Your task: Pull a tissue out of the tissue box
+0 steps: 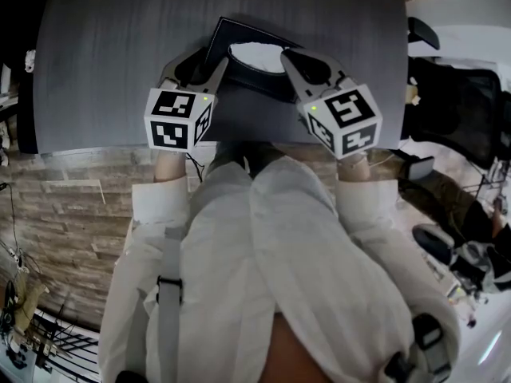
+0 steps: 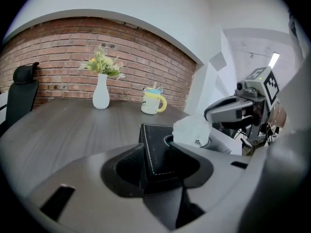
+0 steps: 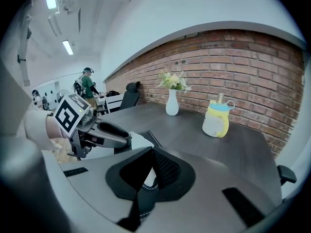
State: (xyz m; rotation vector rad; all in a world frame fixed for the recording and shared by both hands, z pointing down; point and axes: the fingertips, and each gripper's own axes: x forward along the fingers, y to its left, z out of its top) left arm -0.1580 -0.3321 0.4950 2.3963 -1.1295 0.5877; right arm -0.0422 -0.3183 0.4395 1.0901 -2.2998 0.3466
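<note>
A black tissue box (image 1: 231, 42) lies on the dark table (image 1: 112, 54), with a white tissue (image 1: 254, 52) rising from its oval slot. My left gripper (image 1: 196, 64) straddles the box's near left corner (image 2: 153, 152), and both jaws rest against the sides. My right gripper (image 1: 287, 56) is shut, pinching the top of the tissue (image 2: 192, 130). In the left gripper view its tip (image 2: 208, 115) sits just above the box with the tissue drawn up. In the right gripper view the tissue (image 3: 147, 176) shows in the narrow gap between my jaws (image 3: 149, 154), and the left gripper (image 3: 124, 141) lies beyond.
At the table's far side, by the brick wall, stand a white vase with flowers (image 2: 101, 93) and a yellow lidded cup (image 2: 154, 101). A black office chair (image 2: 22, 96) is at the left end. The table's near edge (image 1: 239, 146) runs just behind my grippers.
</note>
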